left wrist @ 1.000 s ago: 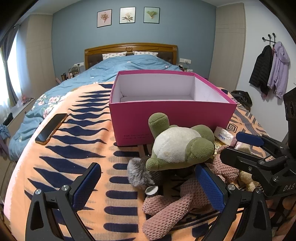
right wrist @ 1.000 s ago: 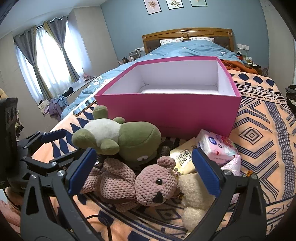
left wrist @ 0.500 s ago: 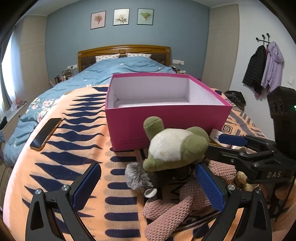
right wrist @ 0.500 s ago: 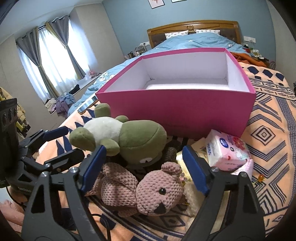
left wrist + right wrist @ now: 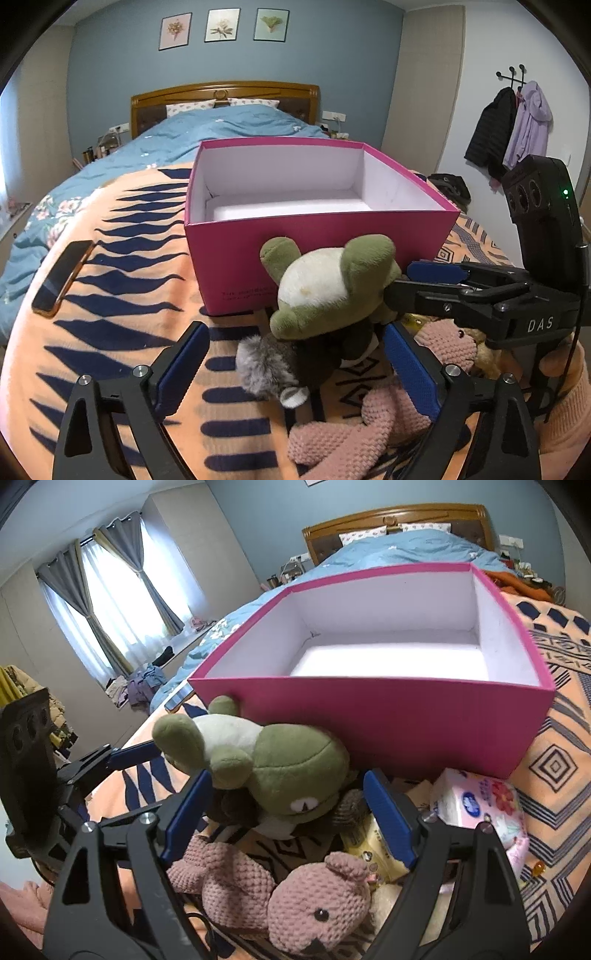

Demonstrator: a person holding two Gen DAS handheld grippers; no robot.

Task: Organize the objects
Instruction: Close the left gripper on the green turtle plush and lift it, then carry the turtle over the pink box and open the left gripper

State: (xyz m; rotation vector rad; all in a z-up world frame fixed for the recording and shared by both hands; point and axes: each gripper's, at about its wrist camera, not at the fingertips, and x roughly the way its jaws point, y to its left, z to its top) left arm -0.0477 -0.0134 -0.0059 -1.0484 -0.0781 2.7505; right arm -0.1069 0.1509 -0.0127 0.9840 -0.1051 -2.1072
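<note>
A green frog plush (image 5: 332, 284) lies on top of a toy pile in front of an open pink box (image 5: 321, 236). My right gripper (image 5: 288, 816) straddles the frog's head (image 5: 295, 764), pads not pressing. My left gripper (image 5: 295, 369) is closing around a grey furry toy (image 5: 266, 365) and a dark plush under the frog, its pads clear of both. A pink crochet bear (image 5: 314, 904) lies below both grippers. The box (image 5: 406, 716) holds nothing.
A tissue pack (image 5: 476, 805) and a yellow packet (image 5: 369, 845) lie right of the pile. A phone (image 5: 61, 277) rests on the orange patterned blanket at the left. Coats hang on the far right wall.
Both grippers have moved forward into the toy pile. The frog's head now sits between the right gripper's pads. Both pairs of jaws have narrowed a little.
</note>
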